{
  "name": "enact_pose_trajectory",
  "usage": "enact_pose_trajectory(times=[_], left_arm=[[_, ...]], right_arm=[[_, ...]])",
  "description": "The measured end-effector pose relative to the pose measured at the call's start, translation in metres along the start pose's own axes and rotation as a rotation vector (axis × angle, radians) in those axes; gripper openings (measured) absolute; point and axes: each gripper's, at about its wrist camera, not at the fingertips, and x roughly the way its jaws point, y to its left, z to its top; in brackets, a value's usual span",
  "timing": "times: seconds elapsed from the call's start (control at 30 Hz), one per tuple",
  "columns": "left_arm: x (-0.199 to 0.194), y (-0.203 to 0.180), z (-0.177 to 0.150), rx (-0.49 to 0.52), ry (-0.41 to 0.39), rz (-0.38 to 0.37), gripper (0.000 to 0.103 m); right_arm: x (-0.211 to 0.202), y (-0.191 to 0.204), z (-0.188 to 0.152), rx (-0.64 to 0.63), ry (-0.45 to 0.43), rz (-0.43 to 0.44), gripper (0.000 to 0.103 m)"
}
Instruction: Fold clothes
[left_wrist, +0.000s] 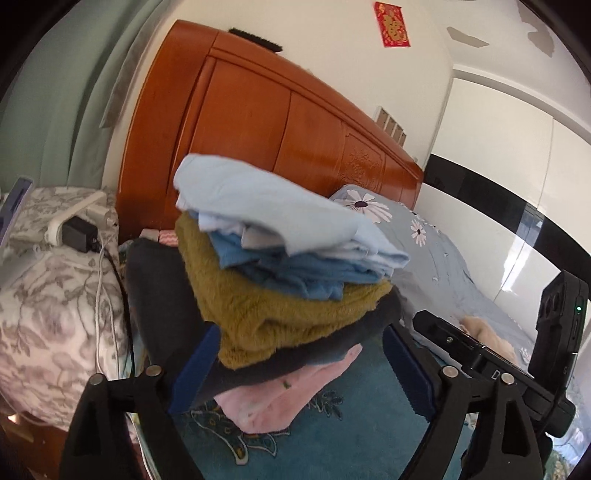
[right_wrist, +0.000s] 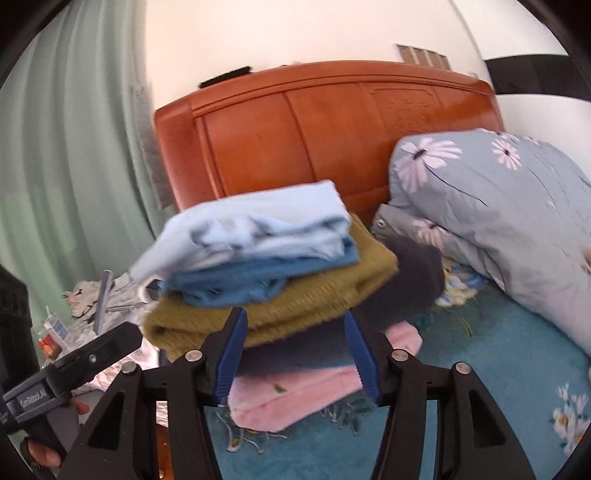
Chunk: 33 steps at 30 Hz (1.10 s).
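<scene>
Covering bed, teal blanket (left_wrist: 369, 424), orange headboard (right_wrist: 314, 129)

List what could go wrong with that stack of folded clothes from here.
1. The stack leans: the light blue top and blue piece overhang the olive fleece, so a nudge could slide them off.
2. Both the left gripper and right gripper straddle only the lower dark layer; lifting there may spill the upper pieces.
3. The pink garment at the bottom might drag and unfold.
</scene>
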Motion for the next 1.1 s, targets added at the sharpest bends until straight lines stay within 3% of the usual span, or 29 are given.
enact_pose_trajectory(times=[0.17, 0.33, 0.47, 0.57, 0.63, 0.97, 1.1], left_arm=[[0.023, -0.009, -0.026, 0.089, -0.011, 0.071, 0.103], [0.042, -0.016, -0.04, 0.168, -0.054, 0.092, 0.103], [0.051, -0.019, -0.048, 0.194, -0.08, 0.134, 0.103], [0.055, -0.024, -0.044, 0.234, -0.074, 0.172, 0.103], [0.054, -0.024, -0.042, 0.24, -0.072, 0.183, 0.103], [0.055, -0.007, -0.057, 0.199, -0.049, 0.198, 0.103], [0.055, -0.007, -0.06, 0.195, -0.041, 0.193, 0.103]], right_arm=[[0.004, -0.025, -0.031, 0.029, -0.035, -0.089, 0.068], [0.012, -0.041, -0.038, 0.027, 0.005, -0.115, 0.07], [0.011, -0.041, -0.038, -0.012, -0.003, -0.135, 0.084], [0.011, -0.035, -0.039, -0.029, -0.015, -0.115, 0.086], [0.014, -0.032, -0.039, -0.036, -0.013, -0.097, 0.092], [0.028, -0.006, -0.045, -0.136, 0.016, -0.125, 0.094], [0.033, -0.004, -0.046, -0.131, 0.033, -0.128, 0.101]])
